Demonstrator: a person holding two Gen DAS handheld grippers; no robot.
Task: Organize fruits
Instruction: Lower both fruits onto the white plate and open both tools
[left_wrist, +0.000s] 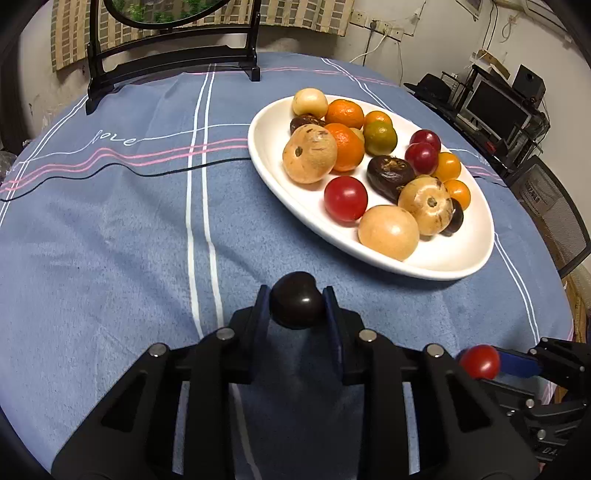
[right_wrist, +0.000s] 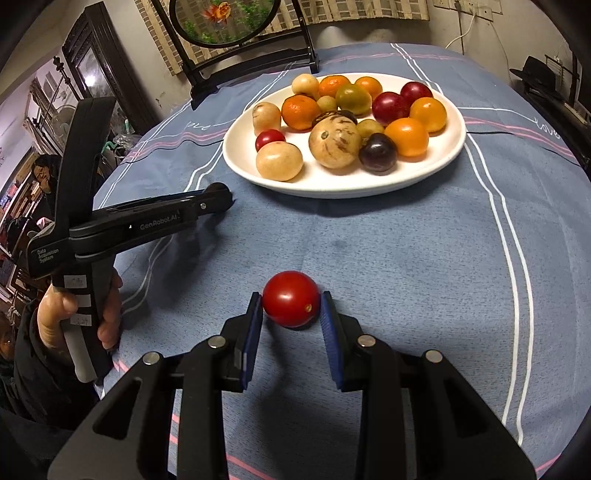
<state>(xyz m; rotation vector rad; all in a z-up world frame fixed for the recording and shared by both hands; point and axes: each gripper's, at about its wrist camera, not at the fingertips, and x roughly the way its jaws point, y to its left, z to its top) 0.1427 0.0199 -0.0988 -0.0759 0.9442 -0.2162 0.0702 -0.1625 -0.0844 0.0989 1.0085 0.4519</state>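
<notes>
L gripper (left_wrist: 297, 306) clamped on dark plum (left_wrist: 296, 303), R gripper (right_wrist: 291, 306) on red tomato (right_wrist: 291, 298); both on cloth (left_wrist: 110, 240) just short of plate (left_wrist: 450, 258).

The right claw (right_wrist: 291, 306) grips a red tomato (right_wrist: 290, 298) on the blue cloth (right_wrist: 406, 258), near the fruit plate (right_wrist: 332, 184).

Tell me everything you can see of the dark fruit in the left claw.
The dark fruit is small, round and near-black, with a smooth, glossy skin and one bright highlight. It sits between the left claw's blue pads, which press on both its sides. It is low over the blue cloth, short of the white plate. Whether it touches the cloth cannot be told.
</notes>
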